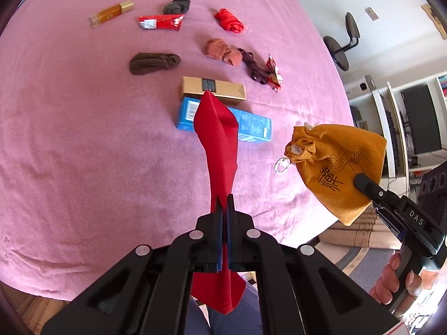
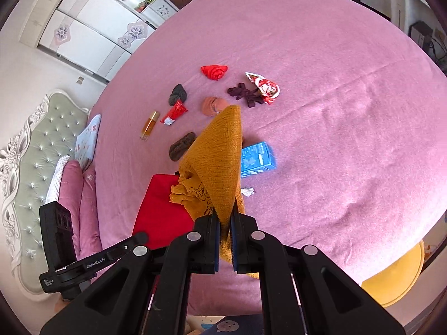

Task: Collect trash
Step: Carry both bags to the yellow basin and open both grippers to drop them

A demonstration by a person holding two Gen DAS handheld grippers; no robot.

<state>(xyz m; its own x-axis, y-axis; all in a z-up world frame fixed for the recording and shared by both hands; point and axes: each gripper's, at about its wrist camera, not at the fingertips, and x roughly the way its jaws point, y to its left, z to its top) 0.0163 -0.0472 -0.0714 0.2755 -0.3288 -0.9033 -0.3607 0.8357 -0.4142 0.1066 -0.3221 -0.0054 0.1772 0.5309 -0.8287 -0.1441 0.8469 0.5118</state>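
Note:
My left gripper [image 1: 223, 203] is shut on a red cloth bag [image 1: 220, 150] that hangs over the pink bed cover [image 1: 83, 139]. My right gripper [image 2: 225, 212] is shut on a corner of a mustard drawstring pouch [image 2: 220, 150]; it also shows in the left wrist view as the pouch [image 1: 338, 162] held off the bed's edge. On the cover lie a red wrapper [image 1: 160, 23], a crumpled red-and-white wrapper [image 1: 273, 74], a tan box [image 1: 223, 90], a blue box [image 1: 251, 125], an amber bottle [image 1: 111, 14] and several balled socks, among them a brown one [image 1: 153, 62].
A tufted green headboard [image 2: 36, 167] and pink pillows [image 2: 81, 195] lie at the left of the bed. A yellow stool [image 2: 396, 279] stands by the near right edge. A black chair [image 1: 340, 42] and shelves stand beyond the far side.

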